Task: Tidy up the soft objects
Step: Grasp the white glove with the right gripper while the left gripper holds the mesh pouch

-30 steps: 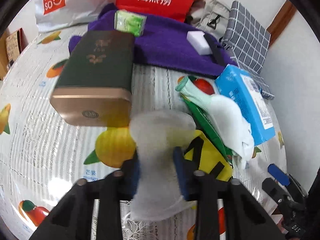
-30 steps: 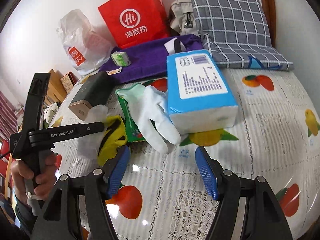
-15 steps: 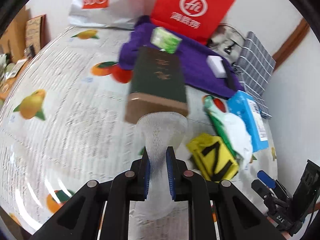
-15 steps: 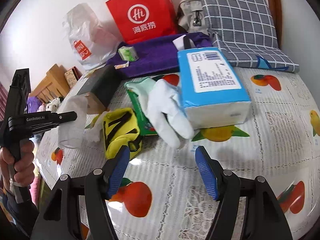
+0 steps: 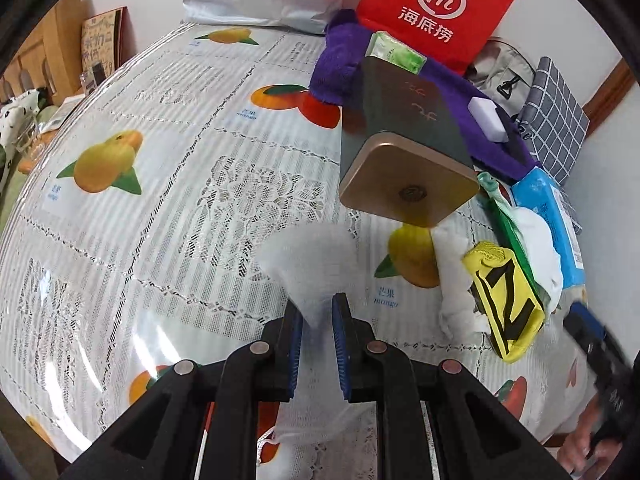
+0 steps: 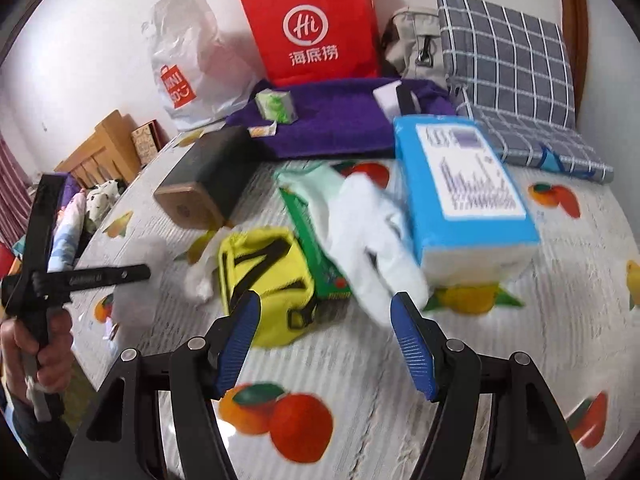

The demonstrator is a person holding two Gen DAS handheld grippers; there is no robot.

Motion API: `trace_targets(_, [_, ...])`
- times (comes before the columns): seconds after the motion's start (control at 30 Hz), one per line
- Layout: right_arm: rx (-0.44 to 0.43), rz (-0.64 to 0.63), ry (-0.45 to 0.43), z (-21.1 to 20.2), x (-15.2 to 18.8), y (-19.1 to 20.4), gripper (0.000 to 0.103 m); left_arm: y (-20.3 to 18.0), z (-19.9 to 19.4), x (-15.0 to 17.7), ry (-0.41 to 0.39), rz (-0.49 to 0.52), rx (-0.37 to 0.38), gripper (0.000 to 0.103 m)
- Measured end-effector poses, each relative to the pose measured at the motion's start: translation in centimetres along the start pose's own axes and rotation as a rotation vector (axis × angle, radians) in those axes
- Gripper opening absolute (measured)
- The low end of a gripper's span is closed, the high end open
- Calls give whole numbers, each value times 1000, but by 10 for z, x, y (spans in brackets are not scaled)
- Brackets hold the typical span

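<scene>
Pinching a white mesh cloth (image 5: 310, 268) between its blue pads, the left gripper (image 5: 316, 322) held it above the fruit-print bench (image 5: 160, 184). Ahead and to its right lay a yellow pouch (image 5: 506, 300), then a dark box (image 5: 408, 148) — beyond it a purple towel (image 5: 340, 68). The right gripper (image 6: 326, 336) stood wide and empty, with the pouch (image 6: 266, 276) just ahead, a white glove (image 6: 368, 240) and a blue tissue pack (image 6: 464, 192) further off.

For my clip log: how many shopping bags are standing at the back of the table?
2. The red bag stands against the wall behind the purple towel; the white Miniso bag sits just left of it. More may be hidden out of view.
</scene>
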State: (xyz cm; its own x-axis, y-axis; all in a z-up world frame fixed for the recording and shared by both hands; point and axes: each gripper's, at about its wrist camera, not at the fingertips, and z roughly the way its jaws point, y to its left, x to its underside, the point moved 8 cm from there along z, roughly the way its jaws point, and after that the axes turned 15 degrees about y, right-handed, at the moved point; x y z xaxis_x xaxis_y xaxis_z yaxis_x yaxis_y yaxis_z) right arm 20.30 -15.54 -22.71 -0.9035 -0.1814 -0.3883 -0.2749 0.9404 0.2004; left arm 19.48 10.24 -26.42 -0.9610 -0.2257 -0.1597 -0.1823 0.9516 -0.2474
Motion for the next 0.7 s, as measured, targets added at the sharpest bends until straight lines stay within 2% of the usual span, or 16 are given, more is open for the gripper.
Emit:
trace_targets(0.03, [20, -6, -6, 0, -5, -2, 62, 0, 0, 0, -4, 4, 1, 15])
trace_targets(0.1, [78, -25, -9, 3, -15, -4, 46, -1, 1, -1, -12, 10, 5, 15])
trace_targets(0.13, [104, -38, 0, 6, -21, -4, 45, -1, 0, -1, -16, 12, 10, 15])
trace_targets(0.27, [116, -66, 29, 18, -35, -2, 45, -1, 1, -2, -21, 10, 36, 15])
trace_targets(0.4, [164, -96, 43, 34, -48, 3, 45, -1, 1, -1, -23, 21, 47, 15])
trace_targets(0.53, [221, -113, 47, 53, -62, 5, 45, -7, 0, -1, -30, 62, 60, 27])
trace_targets(0.63, [211, -103, 61, 64, -69, 5, 44, -10, 0, 0, -35, 78, 51, 30])
trace_targets(0.67, [205, -99, 73, 68, -71, 5, 36, -11, 0, 0, -35, 80, 51, 30])
trace_targets(0.7, [210, -104, 72, 69, -72, 6, 16, -12, 0, 0, -36, 81, 53, 31])
